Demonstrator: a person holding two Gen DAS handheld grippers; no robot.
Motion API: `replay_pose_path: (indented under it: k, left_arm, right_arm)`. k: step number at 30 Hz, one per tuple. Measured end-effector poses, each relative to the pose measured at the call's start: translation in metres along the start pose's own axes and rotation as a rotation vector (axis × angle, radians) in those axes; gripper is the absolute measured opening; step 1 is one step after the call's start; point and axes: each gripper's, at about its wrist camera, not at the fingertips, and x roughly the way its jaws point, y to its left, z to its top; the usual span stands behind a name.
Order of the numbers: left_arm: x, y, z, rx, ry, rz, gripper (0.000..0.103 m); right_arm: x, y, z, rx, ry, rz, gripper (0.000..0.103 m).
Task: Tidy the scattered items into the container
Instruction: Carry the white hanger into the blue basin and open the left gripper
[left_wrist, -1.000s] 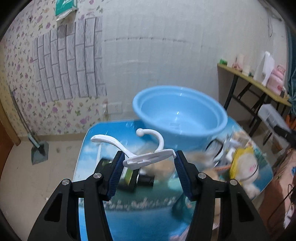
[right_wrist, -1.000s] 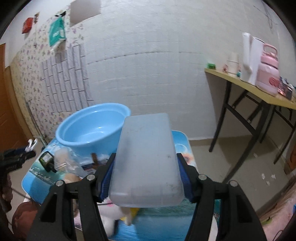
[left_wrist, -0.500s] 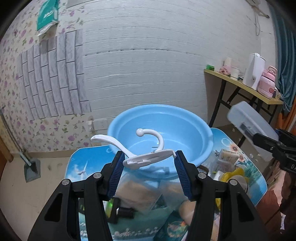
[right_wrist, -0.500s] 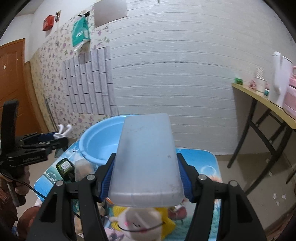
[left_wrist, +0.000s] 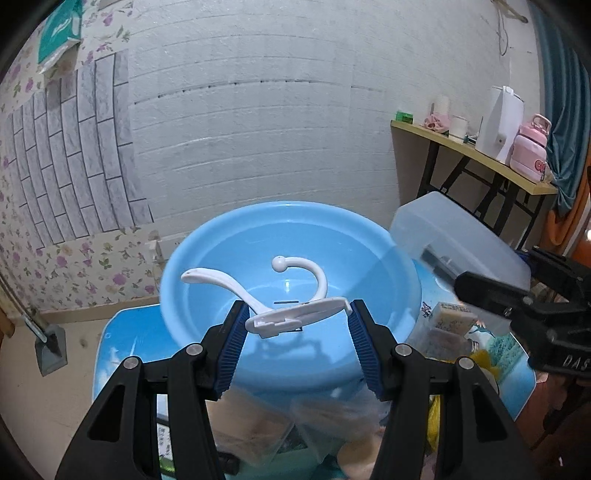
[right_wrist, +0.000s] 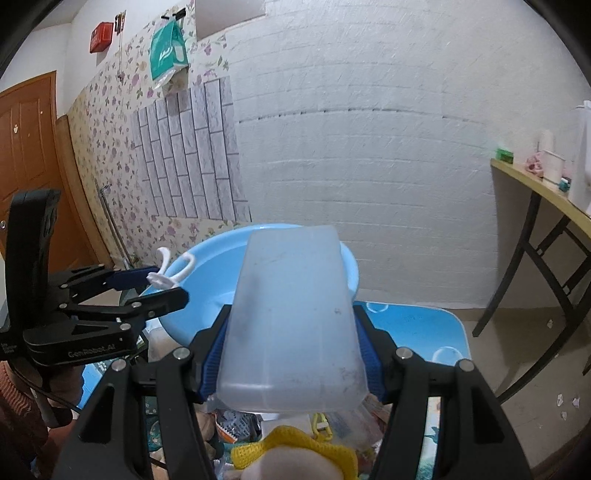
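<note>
Left tool (right_wrist: 162, 288) (marked "GenRobot.AI") grips white hook (left_wrist: 295, 315).

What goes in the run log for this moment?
left gripper: holds white hook above blue basin | right gripper: holds translucent box near basin | neither released

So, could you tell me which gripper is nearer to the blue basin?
Left. The left gripper holds the white hook over the blue basin; the right gripper, holding the plastic box, sits beside it.

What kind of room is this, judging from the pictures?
Probably a room in a modest home, not a lab: flowered wallpaper, a wooden door, and a side table carrying a pink bottle. A blue basin sits on a low table.
</note>
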Motion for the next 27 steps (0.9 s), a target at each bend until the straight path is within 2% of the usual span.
replay_pose_path:
  k: [8, 27]
  left_arm:
    - [0.022, -0.009, -0.002, 0.038, 0.032, 0.007, 0.055]
    - [0.038, -0.007, -0.013, 0.006, 0.081, 0.0, 0.056]
  right_arm:
    - [0.026, -0.004, 0.002, 0.012, 0.045, 0.003, 0.061]
    - [0.056, 0.0, -0.002, 0.027, 0.126, 0.008, 0.061]
